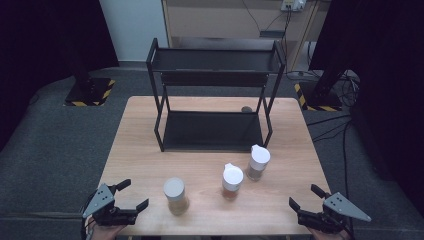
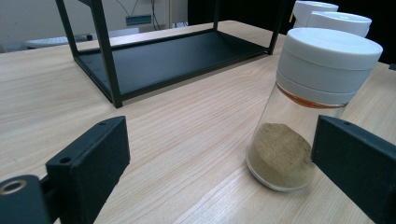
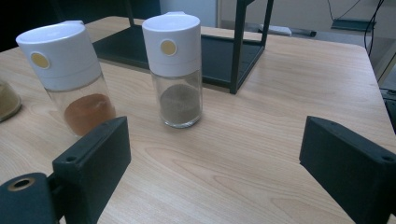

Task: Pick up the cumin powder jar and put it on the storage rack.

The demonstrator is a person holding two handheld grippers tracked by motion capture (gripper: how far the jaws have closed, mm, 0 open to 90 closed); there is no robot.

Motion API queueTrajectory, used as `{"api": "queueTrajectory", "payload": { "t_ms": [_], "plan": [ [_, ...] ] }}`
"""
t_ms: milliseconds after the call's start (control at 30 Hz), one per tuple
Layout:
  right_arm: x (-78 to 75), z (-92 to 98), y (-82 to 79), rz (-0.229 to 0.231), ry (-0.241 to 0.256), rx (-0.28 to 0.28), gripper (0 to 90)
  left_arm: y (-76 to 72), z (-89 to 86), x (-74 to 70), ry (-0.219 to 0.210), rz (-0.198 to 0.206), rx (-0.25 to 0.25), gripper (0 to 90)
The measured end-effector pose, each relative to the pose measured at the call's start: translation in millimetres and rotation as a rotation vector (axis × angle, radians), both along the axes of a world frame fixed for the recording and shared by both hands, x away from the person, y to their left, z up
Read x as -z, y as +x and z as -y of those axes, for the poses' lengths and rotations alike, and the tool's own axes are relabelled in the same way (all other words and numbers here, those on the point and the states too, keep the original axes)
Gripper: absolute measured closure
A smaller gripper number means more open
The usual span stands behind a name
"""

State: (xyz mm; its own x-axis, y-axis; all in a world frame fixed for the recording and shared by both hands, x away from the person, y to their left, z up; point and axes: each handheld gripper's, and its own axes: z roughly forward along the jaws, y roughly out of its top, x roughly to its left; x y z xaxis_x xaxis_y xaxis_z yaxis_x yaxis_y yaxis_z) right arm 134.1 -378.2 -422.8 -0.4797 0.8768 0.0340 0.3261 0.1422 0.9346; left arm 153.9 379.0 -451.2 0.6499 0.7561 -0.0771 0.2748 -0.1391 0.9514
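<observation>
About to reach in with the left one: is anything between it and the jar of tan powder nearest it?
Nothing visible. The left hand-held gripper is open, and bare wooden table lies between it and the white-lidded glass jar of tan powder. The other two jars stand beyond it.

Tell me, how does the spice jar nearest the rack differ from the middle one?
The jar nearest the rack holds dark grey powder; the middle jar holds orange-red powder. In the high view the grey-powder jar stands just in front of the black rack, the orange one closer to the person. Both are upright clear jars with white caps.
</observation>
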Motion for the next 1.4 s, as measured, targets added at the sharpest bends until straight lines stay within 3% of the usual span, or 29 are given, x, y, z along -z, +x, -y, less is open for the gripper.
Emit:
{"api": "queueTrajectory", "payload": {
  "t_ms": [500, 800, 933, 1133, 1267, 1400],
  "plan": [
    [1.3, 2.3, 1.7, -0.006, 0.009, -0.017, 9.1, -0.2, 0.1, -0.4, 0.000, 0.000, 0.005, 3.9],
    [1.1, 1.7, 2.9, -0.009, 0.008, -0.014, 9.2, -2.6, -0.7, -2.4, -0.021, 0.004, -0.004, 4.1],
    [1.0, 1.8, 2.6, -0.010, 0.009, -0.015, 9.2, -4.4, -0.5, -8.1, -0.035, -0.002, -0.006, 4.2],
    [0.9, 1.9, 3.0, -0.013, 0.009, -0.015, 9.2, -6.9, -2.2, -21.7, -0.015, -0.006, -0.009, 4.2],
    [0.9, 1.3, 3.1, -0.013, 0.007, -0.014, 9.2, -6.6, -3.5, -38.3, 0.004, -0.012, 0.001, 4.8],
    [0.7, 1.7, 2.9, -0.015, 0.008, -0.011, 9.2, -1.7, -7.3, -47.7, -0.013, -0.037, 0.023, 5.0]
  ]
}}
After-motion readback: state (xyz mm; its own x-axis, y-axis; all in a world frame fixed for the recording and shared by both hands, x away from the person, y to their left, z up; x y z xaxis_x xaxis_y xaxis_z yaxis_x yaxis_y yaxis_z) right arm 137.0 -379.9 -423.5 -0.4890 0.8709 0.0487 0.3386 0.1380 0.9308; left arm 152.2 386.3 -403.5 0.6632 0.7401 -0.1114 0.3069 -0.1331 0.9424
